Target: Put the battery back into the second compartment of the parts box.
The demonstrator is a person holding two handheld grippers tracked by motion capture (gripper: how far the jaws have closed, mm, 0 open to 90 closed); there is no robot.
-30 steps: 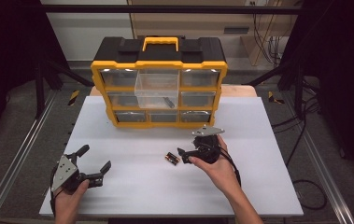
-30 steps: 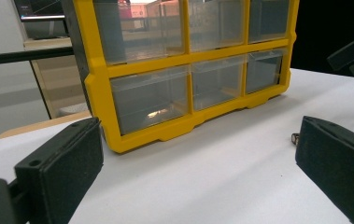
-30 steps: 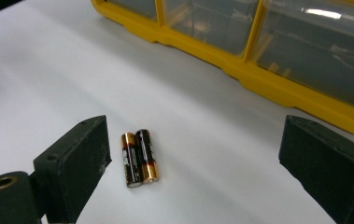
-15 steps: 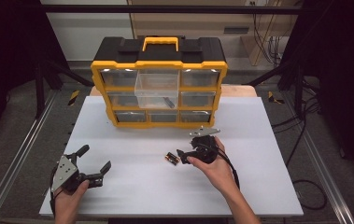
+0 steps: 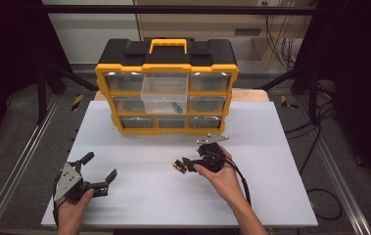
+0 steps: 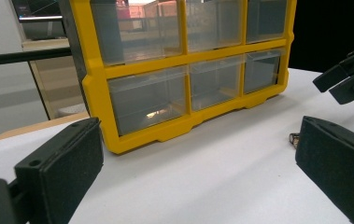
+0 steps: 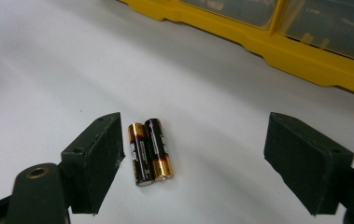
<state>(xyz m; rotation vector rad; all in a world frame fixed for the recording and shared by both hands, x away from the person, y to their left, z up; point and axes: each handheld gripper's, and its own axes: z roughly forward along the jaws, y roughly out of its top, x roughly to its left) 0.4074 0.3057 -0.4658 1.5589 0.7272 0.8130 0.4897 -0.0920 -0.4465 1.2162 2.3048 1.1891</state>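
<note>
Two black-and-gold batteries point(image 5: 179, 167) point(image 7: 149, 150) lie side by side on the white table point(image 5: 271, 147). My right gripper point(image 5: 188, 164) point(image 7: 195, 135) points left at them, low over the table. Its jaws have just been closing but still stand wide apart. The batteries lie between them, close beside the left pad in the right gripper view, and are not pressed. My left gripper point(image 5: 100, 165) point(image 6: 198, 140) rests open near the front left with nothing between its pads. The left gripper view shows a battery end point(image 6: 295, 138) beside its right pad and the right gripper point(image 6: 352, 70) farther off.
A yellow-and-black organizer point(image 5: 166, 98) point(image 6: 165, 93) point(image 7: 282, 46) with clear drawers stands at the back of the table. Its upper middle drawer point(image 5: 166, 93) is pulled out. Metal rails and cables run along the floor on both sides.
The right gripper has edged slightly left toward the batteries and its jaws look a little narrower. The left hand has stayed put.
</note>
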